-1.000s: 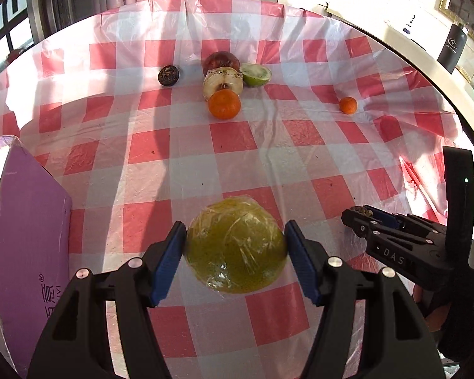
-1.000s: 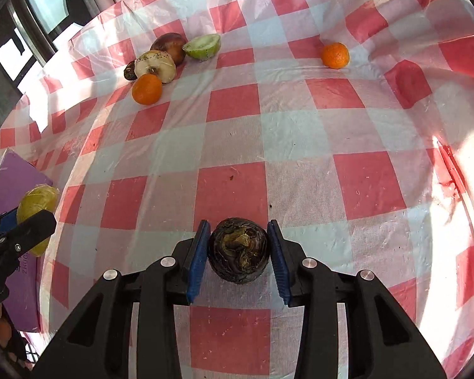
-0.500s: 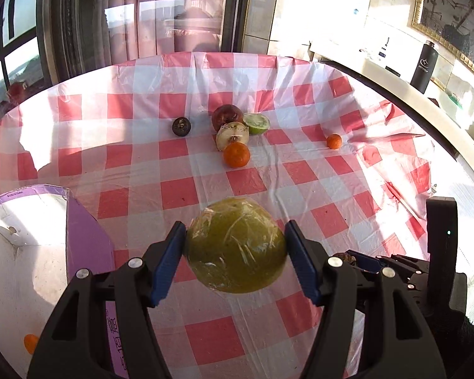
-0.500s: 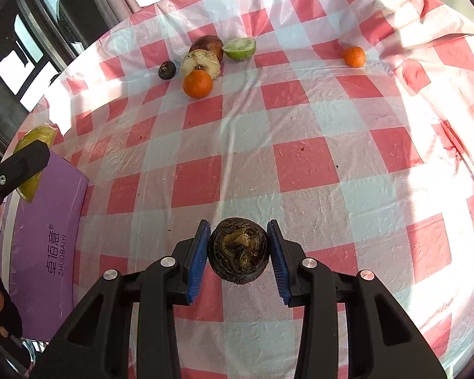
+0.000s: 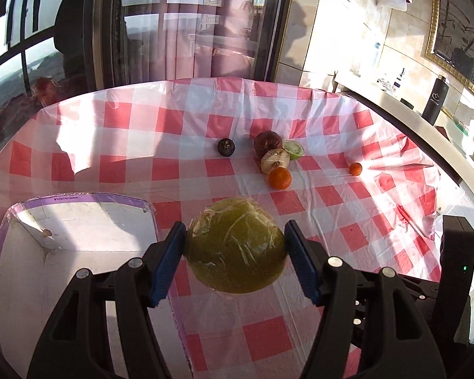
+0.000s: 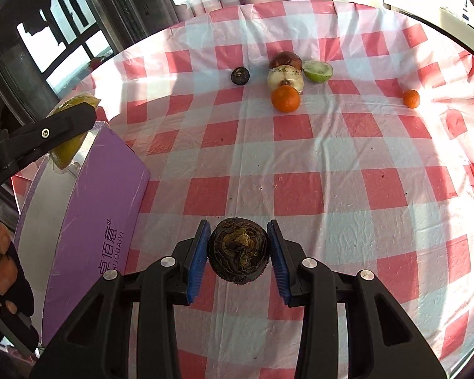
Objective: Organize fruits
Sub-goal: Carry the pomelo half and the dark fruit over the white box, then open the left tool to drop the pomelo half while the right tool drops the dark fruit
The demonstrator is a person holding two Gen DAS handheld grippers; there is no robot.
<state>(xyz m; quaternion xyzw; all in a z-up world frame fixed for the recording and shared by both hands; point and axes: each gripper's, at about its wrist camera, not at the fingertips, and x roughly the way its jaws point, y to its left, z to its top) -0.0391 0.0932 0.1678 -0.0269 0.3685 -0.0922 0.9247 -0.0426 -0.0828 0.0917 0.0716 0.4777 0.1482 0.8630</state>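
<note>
My left gripper (image 5: pixel 235 254) is shut on a large yellow-green fruit wrapped in film (image 5: pixel 235 246) and holds it in the air by the right rim of the purple box (image 5: pixel 79 243). My right gripper (image 6: pixel 238 260) is shut on a dark wrinkled fruit (image 6: pixel 238 259) above the checked cloth, right of the purple box (image 6: pixel 104 221). The left gripper with its fruit (image 6: pixel 68 132) shows above the box in the right wrist view. Far across the table lie an orange (image 6: pixel 285 98), a cut apple (image 6: pixel 285 76), a red apple (image 6: pixel 286 60), a green half fruit (image 6: pixel 317 70), a dark small fruit (image 6: pixel 240 75) and a small tangerine (image 6: pixel 411 98).
The round table carries a red and white checked plastic cloth (image 6: pixel 331 173). The box has a white inside (image 5: pixel 63 252). A window wall stands behind the table. A counter with a black bottle (image 5: pixel 436 101) runs at the right.
Both grippers have risen and tilted up with their fruits. The left gripper has moved left, over the edge of the purple box, whose white inside now shows.
</note>
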